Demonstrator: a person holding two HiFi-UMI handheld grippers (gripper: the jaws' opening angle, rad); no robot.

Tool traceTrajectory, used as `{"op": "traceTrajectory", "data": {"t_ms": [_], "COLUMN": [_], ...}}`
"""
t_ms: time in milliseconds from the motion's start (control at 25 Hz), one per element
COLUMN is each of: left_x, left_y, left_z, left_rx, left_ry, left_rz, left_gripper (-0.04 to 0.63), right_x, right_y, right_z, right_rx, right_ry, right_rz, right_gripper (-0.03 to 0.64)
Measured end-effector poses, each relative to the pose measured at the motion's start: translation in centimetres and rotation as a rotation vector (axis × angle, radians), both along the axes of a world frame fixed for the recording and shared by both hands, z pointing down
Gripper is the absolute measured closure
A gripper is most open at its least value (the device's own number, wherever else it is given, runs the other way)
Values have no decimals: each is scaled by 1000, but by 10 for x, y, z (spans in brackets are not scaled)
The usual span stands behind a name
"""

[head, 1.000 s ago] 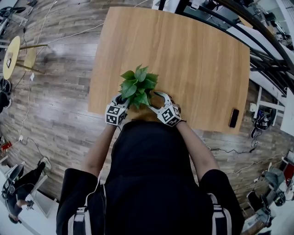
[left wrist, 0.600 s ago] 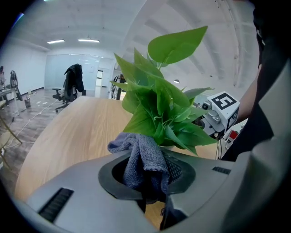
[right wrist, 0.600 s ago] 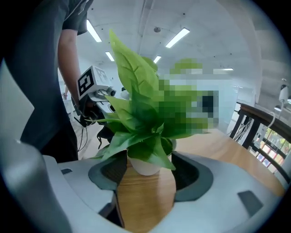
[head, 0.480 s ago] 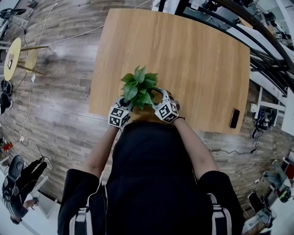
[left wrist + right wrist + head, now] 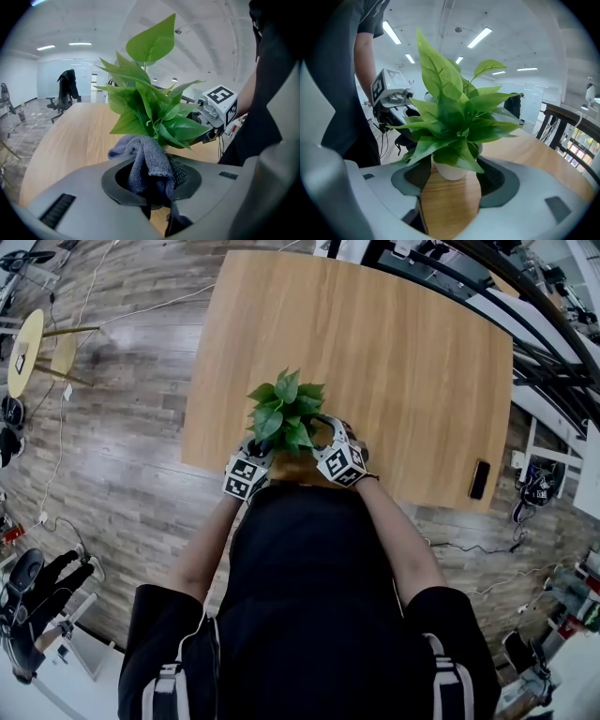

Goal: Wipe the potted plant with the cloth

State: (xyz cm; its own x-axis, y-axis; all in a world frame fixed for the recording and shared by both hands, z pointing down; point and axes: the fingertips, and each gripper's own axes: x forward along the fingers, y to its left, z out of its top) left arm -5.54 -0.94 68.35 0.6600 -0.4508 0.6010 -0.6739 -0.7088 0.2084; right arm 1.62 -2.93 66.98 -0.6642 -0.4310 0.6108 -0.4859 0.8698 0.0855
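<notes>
Potted plant [image 5: 284,413]: I count one, in a white pot, with one cloth [image 5: 145,161], two grippers and one small dark flat object [image 5: 479,480] on the one wooden table [image 5: 403,352]. The plant stands close to the table's near edge, right in front of the person, with a gripper on either side of it. Beyond it and to its right the tabletop lies bare all the way to the far edge; the dark object sits well apart, by the near right edge. My left gripper [image 5: 151,187] has its jaws clamped on the bunched grey-blue cloth, and the top of that bundle sits right up under the plant's lower leaves, seemingly touching them. My right gripper [image 5: 450,180] has its jaws spread wide with the white pot standing between their tips; I cannot tell whether either pad touches the pot. Leaves hang over both sets of jaws.
</notes>
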Motion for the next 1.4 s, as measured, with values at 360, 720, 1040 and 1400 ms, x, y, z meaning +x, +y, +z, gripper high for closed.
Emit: {"op": "traceTrajectory", "data": {"t_ms": [360, 720, 1040, 1400], "left_x": [-27, -31, -14, 0], "left_y": [-16, -18, -4, 22], "left_z": [1, 3, -3, 0], "left_rx": [9, 15, 11, -21], "left_ry": [13, 19, 32, 58], "left_rz": [-93, -91, -35, 39], "left_gripper": [480, 480, 480, 480], "right_x": [-5, -6, -3, -5], "right_y": [40, 10, 8, 8], "right_z": [-3, 1, 0, 2], "right_rx": [-46, 6, 44, 34], "right_ry": [0, 41, 85, 92], "right_rz": [-50, -78, -58, -32], "right_gripper": [331, 331, 331, 331]}}
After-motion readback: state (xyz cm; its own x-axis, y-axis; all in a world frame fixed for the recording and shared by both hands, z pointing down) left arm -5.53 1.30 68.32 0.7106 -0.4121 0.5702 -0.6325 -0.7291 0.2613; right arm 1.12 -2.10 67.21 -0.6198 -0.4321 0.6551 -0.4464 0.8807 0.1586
